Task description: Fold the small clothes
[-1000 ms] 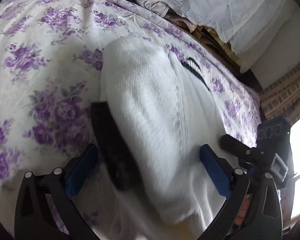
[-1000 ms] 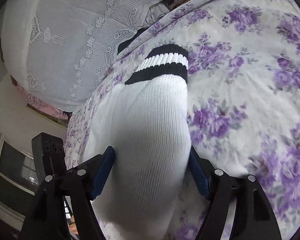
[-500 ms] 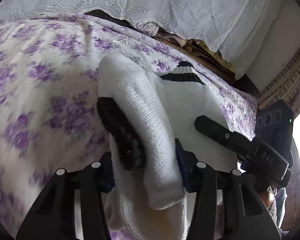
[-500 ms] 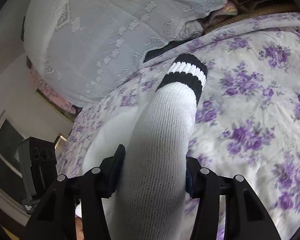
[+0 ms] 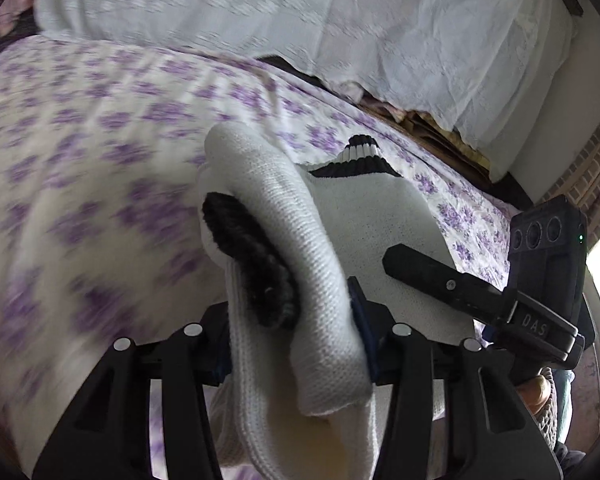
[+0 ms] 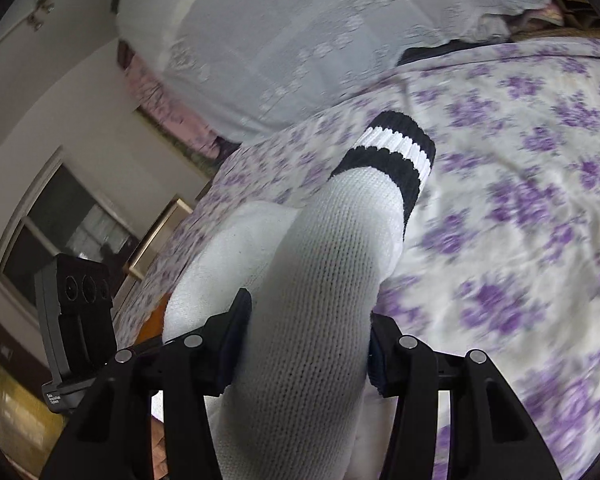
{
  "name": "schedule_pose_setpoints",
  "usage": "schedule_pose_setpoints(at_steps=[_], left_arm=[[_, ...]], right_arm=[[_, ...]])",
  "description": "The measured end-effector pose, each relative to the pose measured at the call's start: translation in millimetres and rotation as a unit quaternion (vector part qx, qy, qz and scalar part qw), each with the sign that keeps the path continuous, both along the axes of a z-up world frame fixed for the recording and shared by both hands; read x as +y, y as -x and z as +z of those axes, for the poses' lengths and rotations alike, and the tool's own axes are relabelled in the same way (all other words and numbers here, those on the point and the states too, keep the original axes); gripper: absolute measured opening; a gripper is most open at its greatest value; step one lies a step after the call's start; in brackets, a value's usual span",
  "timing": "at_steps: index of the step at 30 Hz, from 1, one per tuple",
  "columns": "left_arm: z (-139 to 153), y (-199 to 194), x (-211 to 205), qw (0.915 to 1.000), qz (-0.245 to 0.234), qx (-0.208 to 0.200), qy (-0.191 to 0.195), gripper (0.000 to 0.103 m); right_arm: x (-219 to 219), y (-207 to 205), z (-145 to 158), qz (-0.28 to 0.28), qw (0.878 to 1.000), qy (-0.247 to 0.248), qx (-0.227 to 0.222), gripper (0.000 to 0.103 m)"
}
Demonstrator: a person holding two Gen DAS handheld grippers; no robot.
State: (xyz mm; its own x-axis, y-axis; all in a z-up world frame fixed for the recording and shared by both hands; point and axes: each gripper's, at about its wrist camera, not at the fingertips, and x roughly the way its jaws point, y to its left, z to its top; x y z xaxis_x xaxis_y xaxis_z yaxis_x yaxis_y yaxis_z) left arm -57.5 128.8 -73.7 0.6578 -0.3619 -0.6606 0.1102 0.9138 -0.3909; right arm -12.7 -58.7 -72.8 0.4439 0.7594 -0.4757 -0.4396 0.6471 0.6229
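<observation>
A white knitted sock lies between both grippers over the bed. In the left wrist view its foot end, bunched and marked with a black patch, sits pinched in my left gripper, which is shut on it. Beyond, the sock runs to a black-and-white striped cuff. My right gripper is shut on the sock's leg below the striped cuff. A finger of the right gripper shows against the sock in the left view. The left gripper's body stands at the left of the right view.
A bedspread with purple flowers covers the bed under the sock. White lace cloth is heaped along its far side. A window and a brick wall border the room. A person's hand holds the right gripper.
Both grippers closed on the sock and raised it off the bedspread. The sock bunched up between the left jaws, and both views swung up toward the lace cloth.
</observation>
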Motion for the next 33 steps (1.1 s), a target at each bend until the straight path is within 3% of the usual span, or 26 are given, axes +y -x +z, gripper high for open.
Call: schedule_pose_setpoints(at_steps=[11, 20, 27, 31, 33], left_arm=[[48.3, 104.4, 93.3, 0.9926, 0.108, -0.052, -0.018, 0.047], [70.6, 169.1, 189.4, 0.9749, 0.210, -0.067, -0.026, 0.047], [52.3, 208.0, 255.0, 0.9584, 0.277, -0.068, -0.003, 0.047], [4.0, 212.6, 283.7, 0.9474, 0.319, -0.020, 0.012, 0.048], [-19.0, 215.3, 293.7, 0.9458, 0.321, -0.013, 0.047, 0.057]], right_arm=[[129.6, 59.1, 62.3, 0.114, 0.993, 0.001, -0.036, 0.052], [249.5, 81.9, 88.1, 0.206, 0.978, -0.012, -0.039, 0.052], [321.2, 88.9, 68.4, 0.259, 0.966, -0.019, -0.015, 0.052], [350.8, 77.2, 20.2, 0.244, 0.968, 0.047, 0.019, 0.055], [345.6, 72.0, -2.5, 0.248, 0.968, 0.013, 0.044, 0.060]])
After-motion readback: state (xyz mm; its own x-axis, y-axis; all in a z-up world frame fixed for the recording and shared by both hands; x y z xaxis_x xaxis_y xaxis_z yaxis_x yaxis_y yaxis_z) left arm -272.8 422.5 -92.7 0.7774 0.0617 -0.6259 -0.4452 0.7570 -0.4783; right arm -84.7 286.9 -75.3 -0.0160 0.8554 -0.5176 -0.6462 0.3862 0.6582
